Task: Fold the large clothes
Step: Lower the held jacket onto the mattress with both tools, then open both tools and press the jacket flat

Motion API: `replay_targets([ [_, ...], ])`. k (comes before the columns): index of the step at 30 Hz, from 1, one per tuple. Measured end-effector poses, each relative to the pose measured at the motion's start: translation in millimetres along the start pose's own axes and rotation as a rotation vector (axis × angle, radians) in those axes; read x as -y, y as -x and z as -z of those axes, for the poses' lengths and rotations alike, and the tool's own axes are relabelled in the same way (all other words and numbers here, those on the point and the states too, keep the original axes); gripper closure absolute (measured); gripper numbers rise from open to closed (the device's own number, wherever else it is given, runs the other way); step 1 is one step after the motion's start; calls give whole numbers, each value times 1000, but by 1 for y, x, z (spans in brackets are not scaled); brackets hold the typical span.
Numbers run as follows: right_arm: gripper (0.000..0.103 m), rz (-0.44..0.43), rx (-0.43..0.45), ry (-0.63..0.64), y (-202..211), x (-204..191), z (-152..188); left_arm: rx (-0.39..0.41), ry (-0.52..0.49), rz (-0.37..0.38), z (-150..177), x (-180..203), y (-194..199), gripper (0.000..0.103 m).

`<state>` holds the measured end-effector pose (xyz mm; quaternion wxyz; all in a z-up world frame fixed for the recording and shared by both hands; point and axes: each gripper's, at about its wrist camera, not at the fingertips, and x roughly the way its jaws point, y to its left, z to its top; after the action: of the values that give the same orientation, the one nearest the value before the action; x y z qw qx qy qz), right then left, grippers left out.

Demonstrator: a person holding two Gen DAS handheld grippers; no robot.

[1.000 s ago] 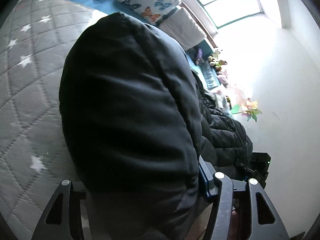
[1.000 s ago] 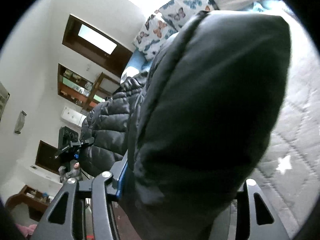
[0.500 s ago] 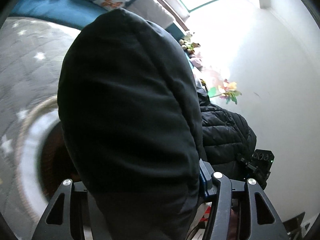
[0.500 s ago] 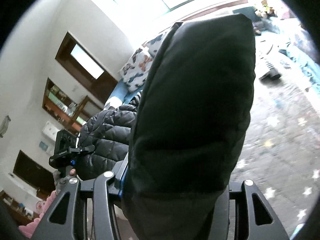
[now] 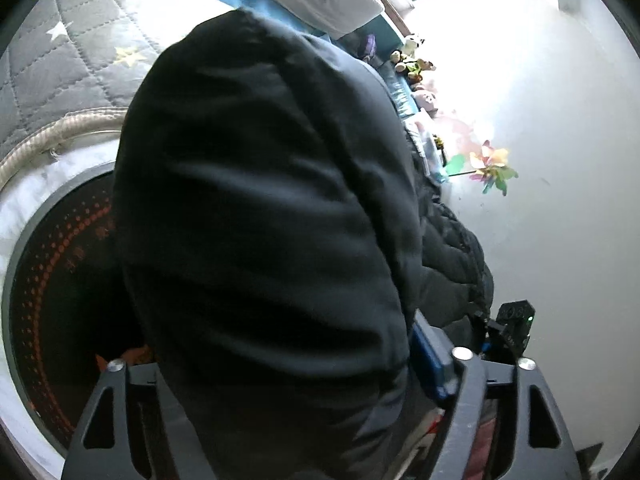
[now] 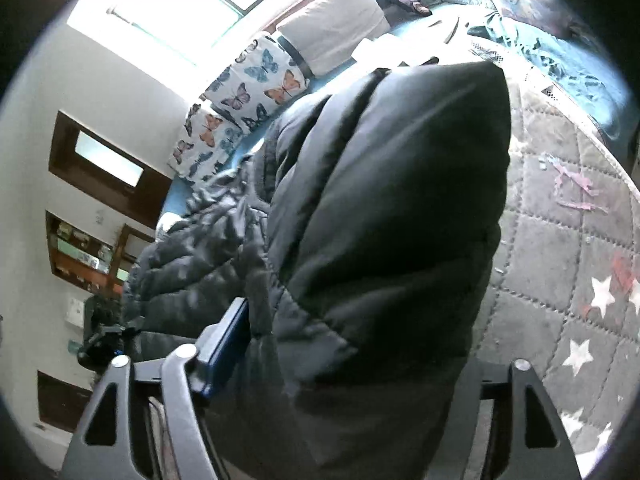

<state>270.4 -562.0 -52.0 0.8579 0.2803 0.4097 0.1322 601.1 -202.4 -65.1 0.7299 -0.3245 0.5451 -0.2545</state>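
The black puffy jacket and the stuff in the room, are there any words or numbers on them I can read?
None can be read.
Black puffy jacket: no label or logo shows.
Butterfly pillows: pictures only, no words.
Star quilt: stars only, no words.
Shelf items: too small and blurred to read.
White wall box: too blurred to read.

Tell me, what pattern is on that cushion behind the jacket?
Butterflies, orange and blue on white; the cushion shows best in the right wrist view, beyond the black jacket.
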Motion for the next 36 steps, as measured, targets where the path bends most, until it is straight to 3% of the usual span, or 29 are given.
replay_targets([
  [3,18,1,-5,-10,5,-1,-2,-7,24,24,-5,-7,1,15],
  [6,18,75,19,33,30,-6,-8,-1,49,34,-11,-12,13,15],
  [10,18,191,64,82,59,-9,-9,93,39,3,-16,0,43,15],
  [13,18,288,144,156,75,-31,-6,158,10,-33,-21,10,72,15],
  [16,18,278,203,191,81,-48,-9,244,-41,-69,-21,21,106,15],
  [18,18,279,202,222,73,-62,-14,284,-78,-50,-22,22,134,14],
  [20,18,287,184,254,56,-75,-20,299,-116,-36,-23,41,136,16],
  [21,18,288,176,264,50,-78,-20,296,-136,-38,-20,56,132,16],
  [24,18,286,158,276,25,-90,-26,262,-191,-28,-11,92,121,32],
  [27,18,272,136,267,2,-99,-33,215,-223,-25,-3,118,74,41],
  [29,18,298,130,286,-15,-105,-39,192,-230,-32,-5,128,62,45],
  [32,18,365,116,328,-35,-109,-46,160,-216,-87,-17,118,24,51],
  [36,18,430,53,315,-59,-97,-49,112,-164,-102,-29,71,-16,58],
])
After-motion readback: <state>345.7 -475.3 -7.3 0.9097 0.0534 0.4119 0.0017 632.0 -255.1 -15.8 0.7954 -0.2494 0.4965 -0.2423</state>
